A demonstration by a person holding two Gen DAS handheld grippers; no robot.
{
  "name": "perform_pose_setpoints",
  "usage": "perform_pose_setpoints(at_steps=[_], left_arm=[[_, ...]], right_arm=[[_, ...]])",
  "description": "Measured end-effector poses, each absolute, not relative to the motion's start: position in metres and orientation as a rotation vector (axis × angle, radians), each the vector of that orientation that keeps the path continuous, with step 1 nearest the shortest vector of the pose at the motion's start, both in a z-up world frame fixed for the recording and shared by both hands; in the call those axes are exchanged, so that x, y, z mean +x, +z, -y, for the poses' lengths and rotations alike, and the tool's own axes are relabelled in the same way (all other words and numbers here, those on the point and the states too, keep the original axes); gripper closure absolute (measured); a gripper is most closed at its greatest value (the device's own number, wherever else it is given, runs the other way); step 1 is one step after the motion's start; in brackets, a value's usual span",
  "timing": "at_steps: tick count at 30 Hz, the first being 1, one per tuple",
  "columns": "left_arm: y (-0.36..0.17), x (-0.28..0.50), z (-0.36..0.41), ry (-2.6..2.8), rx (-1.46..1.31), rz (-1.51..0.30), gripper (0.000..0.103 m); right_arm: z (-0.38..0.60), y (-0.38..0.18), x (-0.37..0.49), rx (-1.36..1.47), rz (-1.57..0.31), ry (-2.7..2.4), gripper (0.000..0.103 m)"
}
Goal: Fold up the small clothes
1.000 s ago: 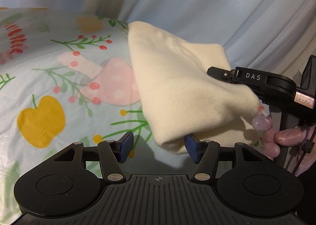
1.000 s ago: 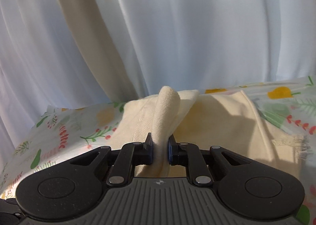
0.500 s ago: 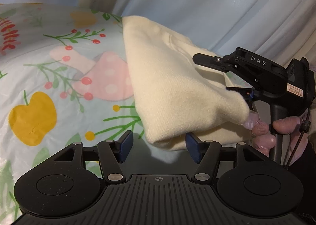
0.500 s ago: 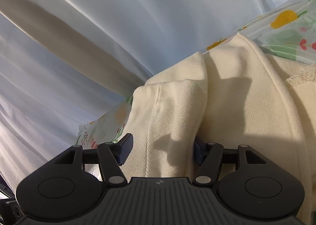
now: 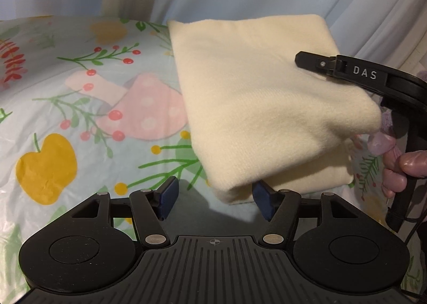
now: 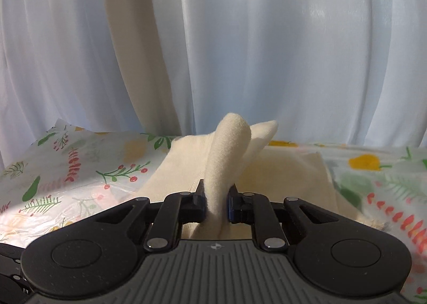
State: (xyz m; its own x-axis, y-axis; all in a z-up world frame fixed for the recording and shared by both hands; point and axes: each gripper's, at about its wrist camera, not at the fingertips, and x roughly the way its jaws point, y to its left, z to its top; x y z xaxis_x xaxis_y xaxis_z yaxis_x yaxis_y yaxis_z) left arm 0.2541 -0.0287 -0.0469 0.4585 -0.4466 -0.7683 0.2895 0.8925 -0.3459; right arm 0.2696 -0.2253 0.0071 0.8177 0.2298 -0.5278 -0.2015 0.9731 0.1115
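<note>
A folded cream garment [image 5: 253, 90] lies on the flower-print sheet [image 5: 80, 117]. My left gripper [image 5: 213, 197] is open just above the sheet; the garment's near corner sits between its blue pads [image 5: 168, 197] without being pressed. In the left wrist view the right gripper's black upper finger [image 5: 347, 69] lies over the garment's right corner, which is lifted off the sheet. In the right wrist view my right gripper [image 6: 216, 197] is closing, and its pads pinch a raised fold of the cream garment [image 6: 226, 149].
Pale curtains [image 6: 267, 50] hang close behind the sheet's far edge. A person's hand [image 5: 400, 168] grips the right tool's handle at the right edge. Bare printed sheet [image 6: 80, 184] stretches to the left of the garment.
Half a second ago the right gripper stood open and tilted over the garment; now it is level again and pinching a fold. The left gripper has barely moved.
</note>
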Motion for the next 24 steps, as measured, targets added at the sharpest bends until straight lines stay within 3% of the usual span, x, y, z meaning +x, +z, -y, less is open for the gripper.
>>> perform_pose_setpoints(at_steps=[6,15,18,20,24], left_arm=[[-0.048,0.254,0.029,-0.496,-0.199,-1.009,0.036],[-0.046,0.254,0.033,-0.519,-0.179,-1.012,0.035],[-0.046,0.255,0.027,-0.522,-0.209,-1.029,0.035],[-0.042,0.253,0.022,-0.533,-0.217,-1.023,0.033],[-0.035,0.255,0.018,-0.509,-0.216,-0.996,0.032]], right_arm=[[0.247,0.013,0.259,-0.034,-0.553,0.148,0.09],[0.279,-0.022,0.254,0.0,-0.618,0.025,0.09],[0.294,-0.036,0.252,0.029,-0.661,-0.032,0.086],[0.305,-0.026,0.237,0.12,-0.636,-0.076,0.078],[0.297,0.003,0.197,0.206,-0.516,0.032,0.077]])
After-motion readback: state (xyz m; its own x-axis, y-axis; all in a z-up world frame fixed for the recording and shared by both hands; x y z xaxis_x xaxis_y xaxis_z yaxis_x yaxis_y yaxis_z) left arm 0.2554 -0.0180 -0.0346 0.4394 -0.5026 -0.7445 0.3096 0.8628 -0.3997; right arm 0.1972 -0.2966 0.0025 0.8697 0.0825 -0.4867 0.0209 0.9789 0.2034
